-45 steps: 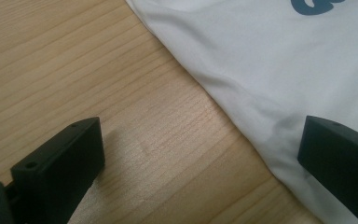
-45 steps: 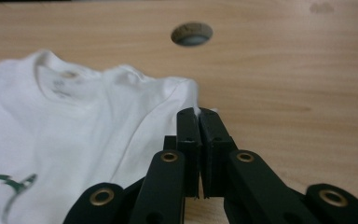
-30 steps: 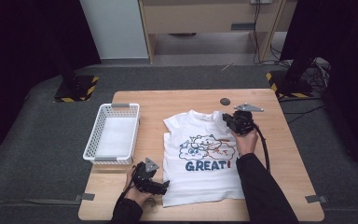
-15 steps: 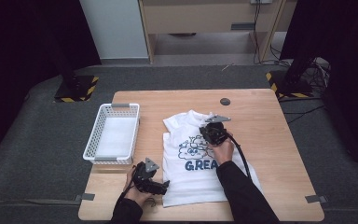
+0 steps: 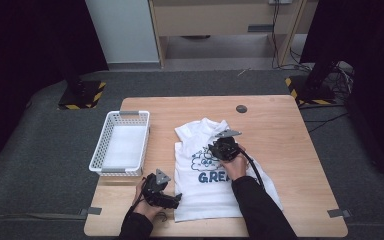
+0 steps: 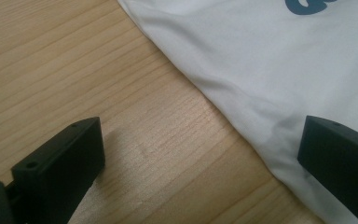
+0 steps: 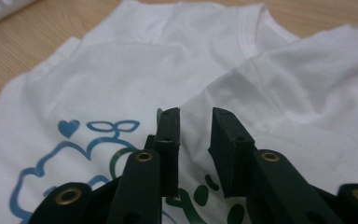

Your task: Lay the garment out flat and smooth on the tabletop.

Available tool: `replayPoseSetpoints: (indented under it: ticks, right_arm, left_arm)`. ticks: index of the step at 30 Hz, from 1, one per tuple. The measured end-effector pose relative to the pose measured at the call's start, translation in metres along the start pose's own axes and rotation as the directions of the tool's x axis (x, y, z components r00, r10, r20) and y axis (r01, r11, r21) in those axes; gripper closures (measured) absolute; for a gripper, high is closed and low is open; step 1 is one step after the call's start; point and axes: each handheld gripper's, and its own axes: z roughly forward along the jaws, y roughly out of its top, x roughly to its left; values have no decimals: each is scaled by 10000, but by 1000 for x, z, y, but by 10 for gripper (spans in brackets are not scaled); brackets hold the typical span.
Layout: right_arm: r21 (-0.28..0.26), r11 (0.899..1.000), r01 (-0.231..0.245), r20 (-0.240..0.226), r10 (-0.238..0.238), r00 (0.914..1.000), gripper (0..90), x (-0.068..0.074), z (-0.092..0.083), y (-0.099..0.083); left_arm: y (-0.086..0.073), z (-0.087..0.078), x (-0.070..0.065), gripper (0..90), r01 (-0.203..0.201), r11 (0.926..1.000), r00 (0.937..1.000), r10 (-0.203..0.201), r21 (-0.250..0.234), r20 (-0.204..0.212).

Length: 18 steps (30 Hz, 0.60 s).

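Over the white T-shirt (image 5: pixel 215 175) — right tool (image 7: pixel 196 122) slightly parted, just opening, empty; left tool (image 6: pixel 200 154) wide apart.

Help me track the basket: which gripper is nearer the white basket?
Left. The left gripper sits by the shirt's lower corner, just below the white basket. The right gripper rests over the shirt's print, farther off.

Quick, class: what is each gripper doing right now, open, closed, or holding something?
Left gripper: open wide at the T-shirt hem, holding nothing.
Right gripper: jaws just opened a little above the T-shirt's folded-in sleeve, nothing gripped.
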Motion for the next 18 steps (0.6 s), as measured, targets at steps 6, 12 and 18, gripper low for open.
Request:
replayPoseSetpoints:
  ticks: [6,12,18]
  right_arm:
    - [-995,9939,-474,-57,471,9989,568,-10,-23,18]
    - [-908,9944,-538,416,578,9975,557,-32,-30,29]
    - [-256,9983,-514,705,531,9961,541,-48,-21,23]
  left_arm:
    - [0,0,0,0,4,10000,10000,-4,1,0]
    - [0,0,0,0,-10,10000,10000,10,-4,7]
    - [0,0,0,0,-24,10000,10000,24,-7,19]
